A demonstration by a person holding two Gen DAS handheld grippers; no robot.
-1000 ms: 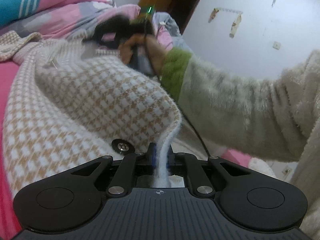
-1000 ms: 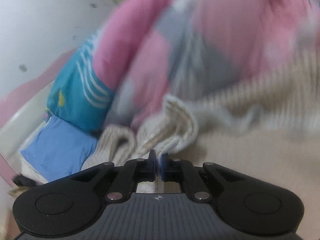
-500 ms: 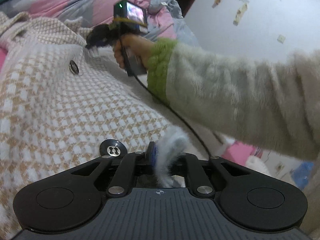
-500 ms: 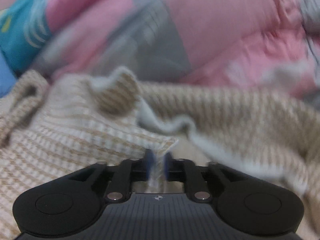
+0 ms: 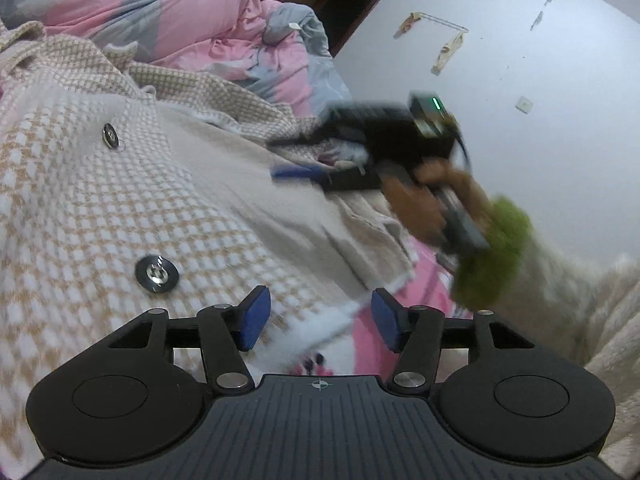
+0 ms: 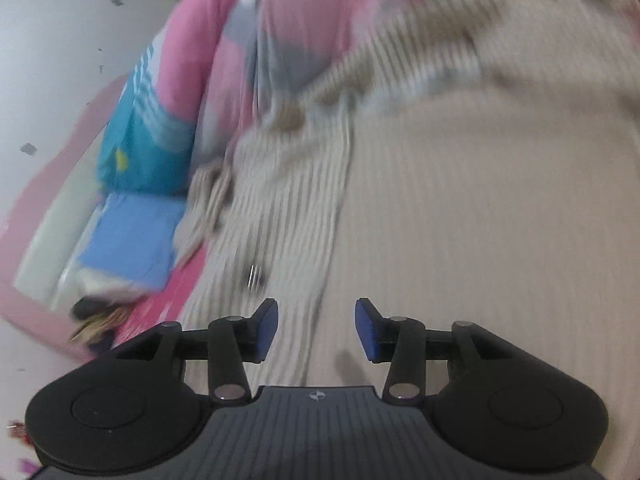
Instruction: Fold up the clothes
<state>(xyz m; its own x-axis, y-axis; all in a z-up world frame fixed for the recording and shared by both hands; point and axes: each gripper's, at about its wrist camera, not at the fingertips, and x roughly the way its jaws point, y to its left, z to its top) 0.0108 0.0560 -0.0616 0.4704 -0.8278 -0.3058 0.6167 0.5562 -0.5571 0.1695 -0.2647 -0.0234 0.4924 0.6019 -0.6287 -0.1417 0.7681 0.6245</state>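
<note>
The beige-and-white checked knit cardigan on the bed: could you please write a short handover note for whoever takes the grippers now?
Left gripper: open, empty, over the hem of the beige-and-white checked knit cardigan.
Right gripper: open, empty, over the cardigan's plain beige lining.
Cardigan lies spread on the pink bed sheet, one front panel turned over, lining and two metal buttons showing.
Done: a first flap laid, by the look of it.
Left: sleeves, remaining folds.

A bed with a bright pink sheet carries a beige-and-white checked coat with metal buttons, spread open across its near part. A rumpled pink-and-grey quilt lies at the far side, just beyond the coat's collar.
</note>
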